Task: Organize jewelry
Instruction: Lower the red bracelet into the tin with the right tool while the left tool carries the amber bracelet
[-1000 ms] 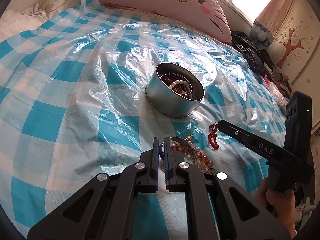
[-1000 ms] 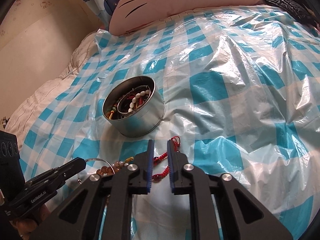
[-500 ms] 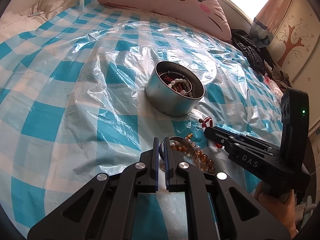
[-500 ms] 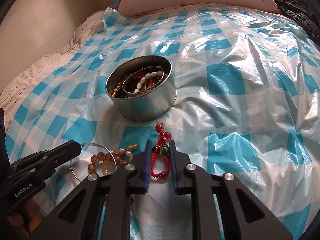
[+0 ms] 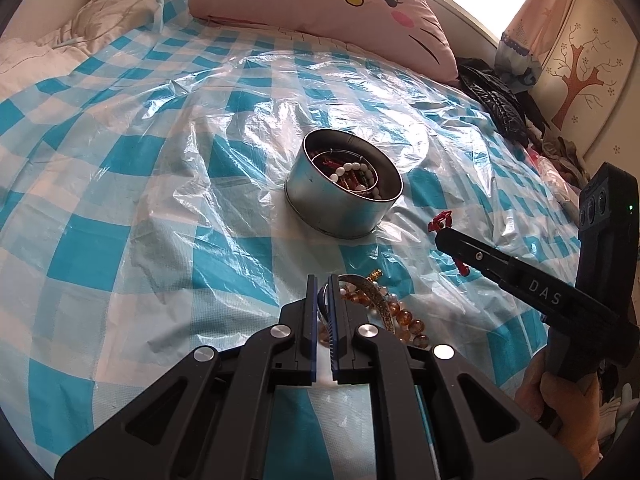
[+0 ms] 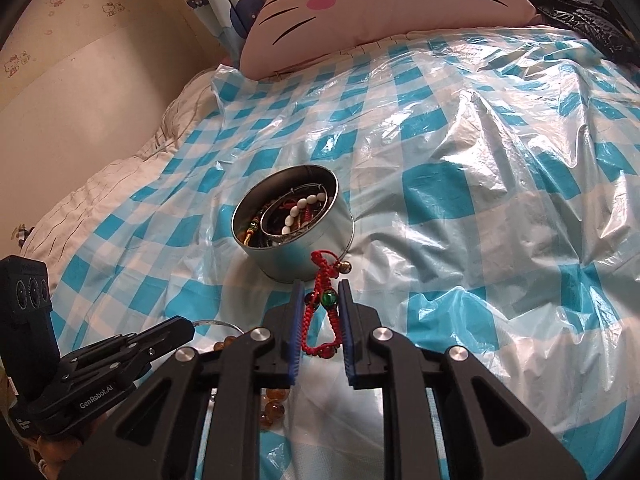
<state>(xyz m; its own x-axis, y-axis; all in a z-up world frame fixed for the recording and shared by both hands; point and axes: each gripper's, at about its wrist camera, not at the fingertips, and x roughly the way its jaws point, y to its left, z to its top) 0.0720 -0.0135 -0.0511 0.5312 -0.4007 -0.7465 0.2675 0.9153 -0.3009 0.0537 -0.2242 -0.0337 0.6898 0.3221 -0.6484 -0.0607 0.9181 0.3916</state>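
A round metal tin (image 5: 340,212) (image 6: 292,258) with several bracelets inside sits mid-bed on the checked plastic sheet. My right gripper (image 6: 321,285) (image 5: 440,236) is shut on a red cord bracelet (image 6: 320,312) with a green bead. It holds the bracelet just above the sheet, close to the near side of the tin, and red loops (image 5: 440,219) stick out past its tip. My left gripper (image 5: 322,280) (image 6: 184,326) stays low near the front, shut on a thin silver bangle (image 6: 214,323). Beside it lie an amber bead bracelet (image 5: 408,322) (image 6: 272,400) and an ornate band (image 5: 372,296).
A pink cat-face pillow (image 5: 320,8) (image 6: 380,4) lies at the head of the bed. A black garment (image 5: 496,108) and other clothes pile up at the right edge. White bedding (image 5: 48,48) bunches at the far left. A wall (image 6: 80,80) runs along that side.
My right gripper closed its jaws on the red bracelet that lay on the sheet and carried it slightly up, nearer the tin. The left gripper has not moved.
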